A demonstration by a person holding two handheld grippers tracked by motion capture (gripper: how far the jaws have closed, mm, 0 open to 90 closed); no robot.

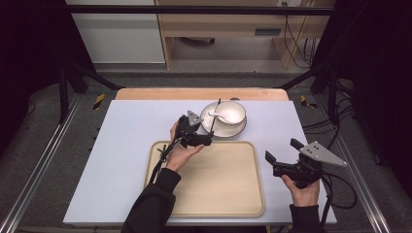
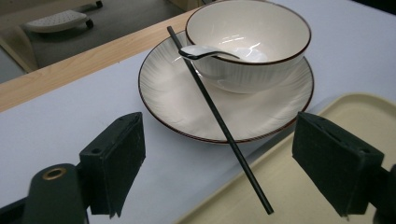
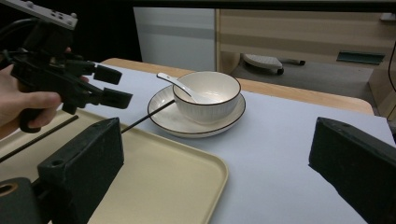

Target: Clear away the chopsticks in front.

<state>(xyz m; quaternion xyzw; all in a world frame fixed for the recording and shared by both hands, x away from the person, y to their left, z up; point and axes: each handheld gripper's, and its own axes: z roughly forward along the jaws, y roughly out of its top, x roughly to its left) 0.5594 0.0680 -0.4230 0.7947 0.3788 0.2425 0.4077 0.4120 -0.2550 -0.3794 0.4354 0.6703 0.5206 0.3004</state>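
While your left gripper (image 1: 210,139) hovers at the far edge of the tray (image 1: 243,204), its jaws stand wide apart with nothing pressed between the pads. You have a black chopstick (image 2: 219,119) lying ahead of those jaws: its far end rests across the plate (image 2: 163,93), leaning against the bowl (image 2: 261,28), and its near end reaches over the rim of the tray. A white spoon (image 2: 205,52) sits in the bowl with its handle sticking out over the rim toward the chopstick. Your right gripper (image 1: 281,156) is well apart from all this, off the right side of the tray above the table (image 1: 121,131), and its jaws gape empty too.
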